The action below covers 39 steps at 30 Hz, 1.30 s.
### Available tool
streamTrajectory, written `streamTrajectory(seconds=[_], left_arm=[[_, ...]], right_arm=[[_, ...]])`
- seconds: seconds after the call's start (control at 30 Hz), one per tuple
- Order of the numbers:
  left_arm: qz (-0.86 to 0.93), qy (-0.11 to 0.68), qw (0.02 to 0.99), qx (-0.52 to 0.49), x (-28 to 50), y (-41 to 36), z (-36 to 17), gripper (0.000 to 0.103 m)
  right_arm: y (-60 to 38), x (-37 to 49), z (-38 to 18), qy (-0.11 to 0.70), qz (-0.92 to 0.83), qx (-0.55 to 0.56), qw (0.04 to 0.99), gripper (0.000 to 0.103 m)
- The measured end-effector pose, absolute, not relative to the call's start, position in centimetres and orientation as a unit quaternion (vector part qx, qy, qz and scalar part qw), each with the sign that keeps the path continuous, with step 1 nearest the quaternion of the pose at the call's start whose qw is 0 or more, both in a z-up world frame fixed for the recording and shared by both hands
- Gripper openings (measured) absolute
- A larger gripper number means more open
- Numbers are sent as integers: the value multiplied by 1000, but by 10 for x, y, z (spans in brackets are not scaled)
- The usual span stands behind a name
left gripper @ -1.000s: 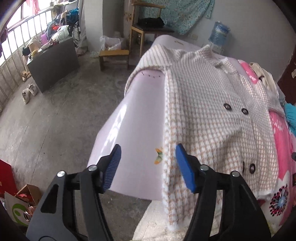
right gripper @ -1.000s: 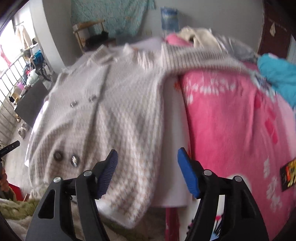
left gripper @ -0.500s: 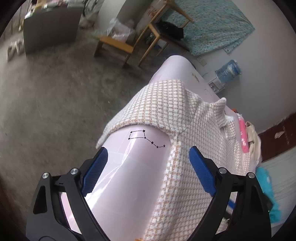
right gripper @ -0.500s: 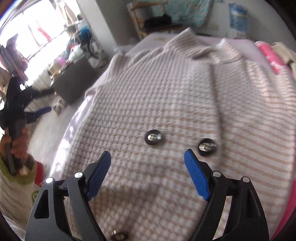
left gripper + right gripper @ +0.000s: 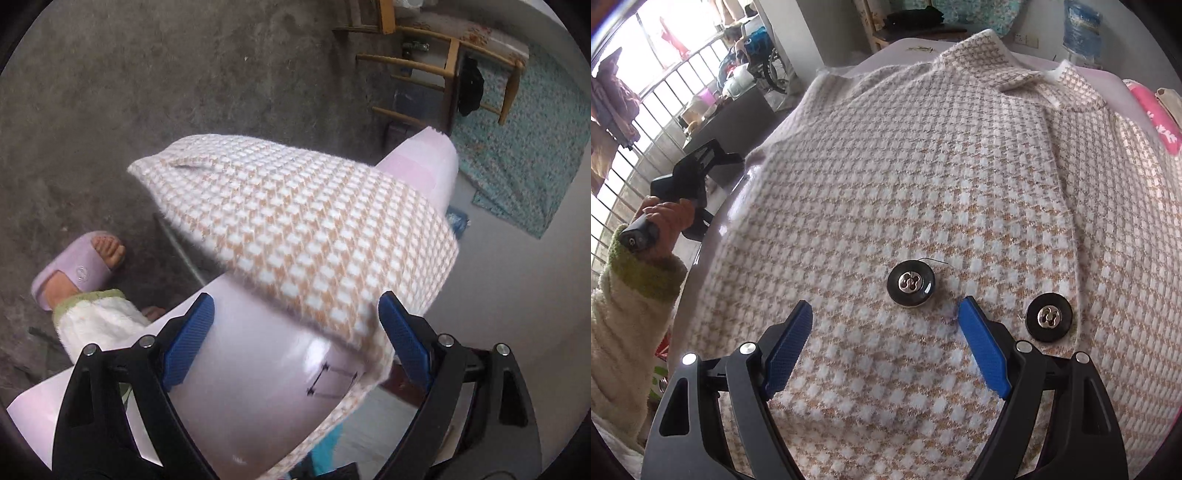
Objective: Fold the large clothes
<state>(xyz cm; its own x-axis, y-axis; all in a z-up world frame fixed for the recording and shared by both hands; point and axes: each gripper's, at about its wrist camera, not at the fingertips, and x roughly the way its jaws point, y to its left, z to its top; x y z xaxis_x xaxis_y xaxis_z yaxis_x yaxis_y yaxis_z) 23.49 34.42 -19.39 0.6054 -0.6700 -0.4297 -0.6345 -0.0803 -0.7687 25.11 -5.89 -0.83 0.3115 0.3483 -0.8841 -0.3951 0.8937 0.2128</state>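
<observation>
Left claw wide apart, blue pads clear of everything, nothing gripped. Between and beyond them, pale lilac tabletop with small black star-line print near its edge. Checked sleeve of coat draped across tabletop, cuff hanging off edge over grey concrete floor. Lower left, foot in lilac slipper below fleecy cream trouser leg with green hem. Top right, wooden chair against teal floral cloth.

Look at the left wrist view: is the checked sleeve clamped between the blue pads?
No: the checked sleeve hangs over the table edge, ahead of the open left tool.
</observation>
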Motion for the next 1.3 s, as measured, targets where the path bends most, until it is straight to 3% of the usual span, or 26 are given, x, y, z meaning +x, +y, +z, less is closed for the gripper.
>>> streamTrajectory(seconds=[0.23,0.33,0.5,0.6,0.73,1.0,1.13,1.3], left_arm=[[-23,399,455,-795,255,351,-232,85],[-13,398,455,-796,260,353,-237,68],[7,406,469,-784,263,361,-235,28],[20,403,498,-768,262,369,-222,16],[55,397,572,-716,259,383,-177,11],[91,346,810,-464,274,354,13,10],[57,307,923,-224,280,248,118,10],[-44,305,951,-25,262,111,148,10]], right_arm=[[-53,259,-10,543,222,-13,809,79],[-52,255,-10,544,219,-14,810,79],[-55,256,-9,543,216,-12,811,79],[-57,256,-9,544,216,-2,811,79],[-64,258,-9,543,217,15,811,79],[-74,256,-4,531,211,25,820,79],[-91,255,2,523,197,40,828,79],[-121,248,10,514,169,61,839,79]])
